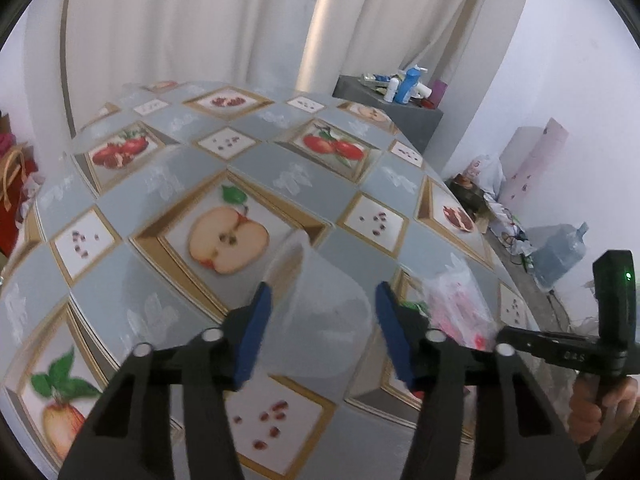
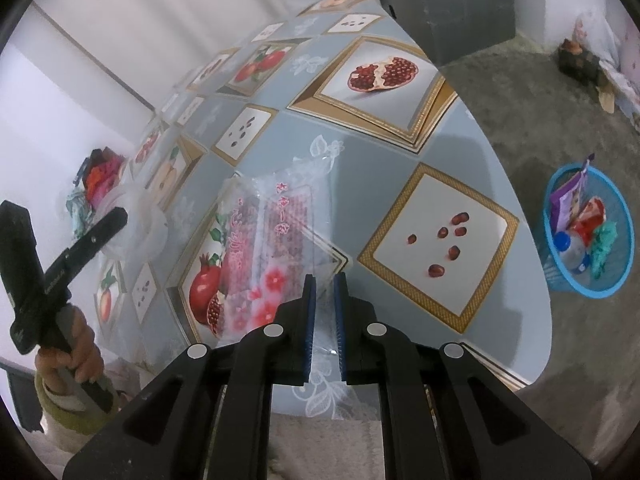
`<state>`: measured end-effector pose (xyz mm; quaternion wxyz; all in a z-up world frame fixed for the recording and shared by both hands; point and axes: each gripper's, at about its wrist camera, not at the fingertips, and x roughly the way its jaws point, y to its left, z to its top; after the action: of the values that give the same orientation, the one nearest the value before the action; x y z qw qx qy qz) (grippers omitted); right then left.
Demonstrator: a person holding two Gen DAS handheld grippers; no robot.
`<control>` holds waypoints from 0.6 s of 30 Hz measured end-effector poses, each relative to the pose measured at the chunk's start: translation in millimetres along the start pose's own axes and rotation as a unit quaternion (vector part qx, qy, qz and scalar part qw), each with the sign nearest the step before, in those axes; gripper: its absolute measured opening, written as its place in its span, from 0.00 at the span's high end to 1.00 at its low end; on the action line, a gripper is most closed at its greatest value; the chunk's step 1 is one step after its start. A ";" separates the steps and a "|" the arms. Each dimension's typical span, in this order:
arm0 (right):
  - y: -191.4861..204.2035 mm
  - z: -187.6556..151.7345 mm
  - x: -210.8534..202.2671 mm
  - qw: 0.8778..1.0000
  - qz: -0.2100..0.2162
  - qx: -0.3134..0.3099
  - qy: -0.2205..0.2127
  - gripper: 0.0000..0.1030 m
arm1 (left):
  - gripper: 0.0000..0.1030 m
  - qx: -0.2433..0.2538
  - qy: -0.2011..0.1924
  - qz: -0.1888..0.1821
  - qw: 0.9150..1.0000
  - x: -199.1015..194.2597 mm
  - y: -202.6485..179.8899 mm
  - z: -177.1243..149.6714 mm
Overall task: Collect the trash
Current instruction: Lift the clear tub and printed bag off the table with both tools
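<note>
A clear plastic cup (image 1: 320, 320) lies on its side on the fruit-patterned tablecloth (image 1: 224, 152), between the fingers of my left gripper (image 1: 324, 296), which is open around it without clamping. The cup also shows in the right wrist view (image 2: 138, 224). A clear snack wrapper (image 2: 272, 236) with pink and red print lies on the table. My right gripper (image 2: 325, 284) is nearly shut, its fingers pinching the wrapper's near clear edge. The wrapper shows in the left wrist view (image 1: 456, 304) right of the cup. A blue mesh bin (image 2: 622, 240) with trash stands on the floor at the right.
The table edge (image 2: 532, 248) curves close on the right, with carpet floor beyond. A grey box (image 1: 400, 116) with bottles stands behind the table. Bags and clutter (image 1: 492, 200) lie along the right wall. White curtains hang at the back.
</note>
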<state>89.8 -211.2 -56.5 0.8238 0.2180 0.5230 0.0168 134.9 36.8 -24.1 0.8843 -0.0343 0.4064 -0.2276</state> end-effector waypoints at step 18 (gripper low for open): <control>16.8 -16.6 -4.5 0.998 -0.036 -0.051 -0.019 0.74 | 0.94 0.089 0.024 0.019 0.996 9.9 -59.1 -16.8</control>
<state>76.8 -191.5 -52.3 0.8439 0.1571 0.5130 0.0101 106.0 -18.3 -27.7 0.8779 0.0579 0.4065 -0.2463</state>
